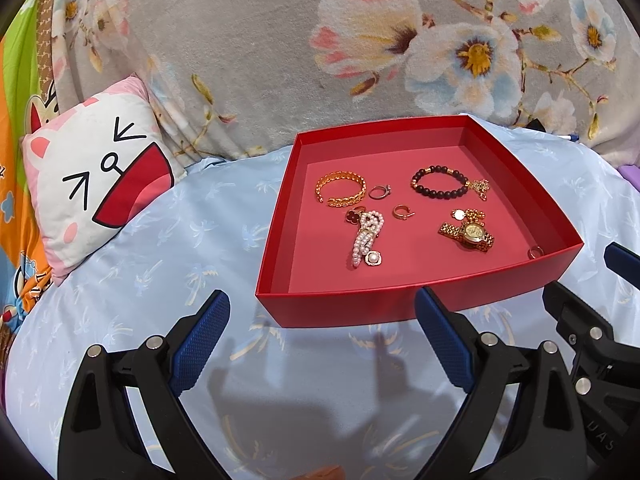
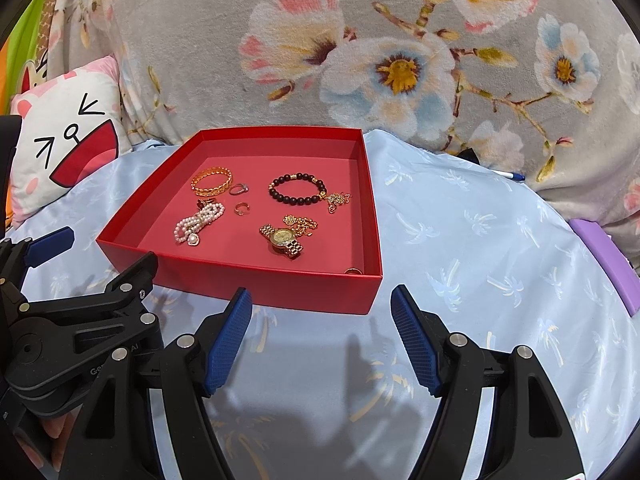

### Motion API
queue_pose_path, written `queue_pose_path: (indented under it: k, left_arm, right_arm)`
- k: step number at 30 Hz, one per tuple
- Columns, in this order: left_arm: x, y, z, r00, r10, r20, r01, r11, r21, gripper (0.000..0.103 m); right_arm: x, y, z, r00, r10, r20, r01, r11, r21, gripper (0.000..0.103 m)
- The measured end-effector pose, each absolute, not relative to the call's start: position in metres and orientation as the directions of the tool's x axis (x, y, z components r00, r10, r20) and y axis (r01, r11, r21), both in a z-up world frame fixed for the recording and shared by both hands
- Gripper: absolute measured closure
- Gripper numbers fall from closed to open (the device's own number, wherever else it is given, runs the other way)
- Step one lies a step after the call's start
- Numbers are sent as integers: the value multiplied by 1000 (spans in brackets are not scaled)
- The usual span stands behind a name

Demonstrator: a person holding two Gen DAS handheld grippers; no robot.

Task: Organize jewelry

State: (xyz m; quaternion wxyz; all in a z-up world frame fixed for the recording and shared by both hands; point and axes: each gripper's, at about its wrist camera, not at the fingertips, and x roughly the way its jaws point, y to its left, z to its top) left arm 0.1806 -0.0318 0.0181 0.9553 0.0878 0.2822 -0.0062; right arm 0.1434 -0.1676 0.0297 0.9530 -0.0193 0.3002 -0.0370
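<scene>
Grippers: my left gripper (image 1: 322, 312) and right gripper (image 2: 322, 308) both stood wide open over the blue sheet (image 1: 168, 248), holding nothing.
Box: the red box (image 1: 420, 304) sat just ahead of my fingertips.
Jewelry: inside lay a gold bangle (image 1: 342, 189), dark bead bracelet (image 1: 440, 182), pearl strand (image 1: 366, 236), gold watch (image 1: 472, 234) and small rings.
Pillow: a cartoon pillow (image 1: 92, 184) rested far left.

A pale blue palm-print sheet (image 1: 140, 272) covers the bed, backed by a grey floral blanket (image 1: 260, 40) and a cartoon-face pillow (image 1: 88, 184).
</scene>
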Motion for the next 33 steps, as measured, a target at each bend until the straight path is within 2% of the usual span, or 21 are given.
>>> queue_pose_path:
  k: [33]
  left_arm:
    - [181, -34, 14, 834, 18, -552, 82, 984, 155, 12]
  right_arm:
    - [143, -171, 29, 818, -81, -570, 59, 997, -56, 33]
